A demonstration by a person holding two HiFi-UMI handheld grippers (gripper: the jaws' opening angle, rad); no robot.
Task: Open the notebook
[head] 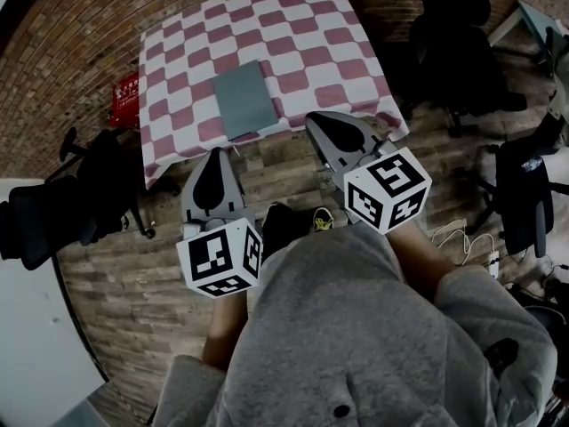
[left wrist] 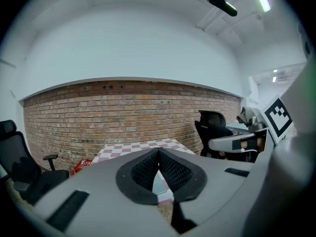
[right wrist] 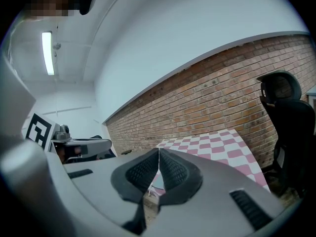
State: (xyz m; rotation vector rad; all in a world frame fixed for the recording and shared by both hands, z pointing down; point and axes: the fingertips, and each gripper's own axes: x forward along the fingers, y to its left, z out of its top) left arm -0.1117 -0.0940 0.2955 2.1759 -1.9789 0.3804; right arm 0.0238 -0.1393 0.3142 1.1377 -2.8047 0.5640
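A closed grey notebook (head: 242,99) lies on the table with the pink-and-white checked cloth (head: 302,34), near its front edge. Both grippers hang in front of that edge, above the wooden floor and apart from the notebook. My left gripper (head: 217,153) points at the table's front left part, its jaws shut with nothing between them. My right gripper (head: 311,116) is just right of the notebook's near end, also shut and empty. In the left gripper view the black pads (left wrist: 170,171) meet at the tip. The right gripper view shows its pads (right wrist: 173,169) meeting the same way.
Black office chairs stand right of the table (head: 458,43), at the far right (head: 524,185) and at the left (head: 62,207). A red item (head: 127,96) lies on the floor left of the table. A brick wall (left wrist: 123,112) runs behind it. Cables (head: 462,237) lie on the floor.
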